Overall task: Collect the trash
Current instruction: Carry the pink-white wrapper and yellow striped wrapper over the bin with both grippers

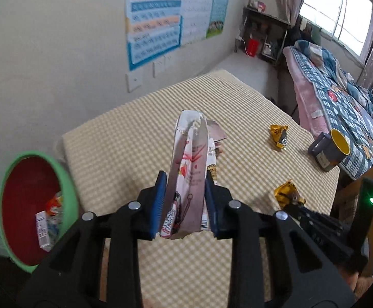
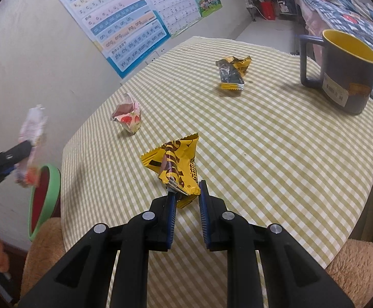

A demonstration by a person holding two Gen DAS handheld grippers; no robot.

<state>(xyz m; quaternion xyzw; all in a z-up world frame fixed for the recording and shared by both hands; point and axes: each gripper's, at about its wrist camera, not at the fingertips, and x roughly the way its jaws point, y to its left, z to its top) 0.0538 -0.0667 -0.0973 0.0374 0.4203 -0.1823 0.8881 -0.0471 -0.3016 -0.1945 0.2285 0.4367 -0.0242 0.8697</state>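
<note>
Clenched on a pink carton, left tool nears bin; right tool grips yellow wrapper; two scraps remain on counter.

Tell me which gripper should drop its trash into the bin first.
Left. The left gripper already grips the pink wrapper lifted off the table, beside the green bin. The right gripper holds its yellow wrapper farther away.
</note>
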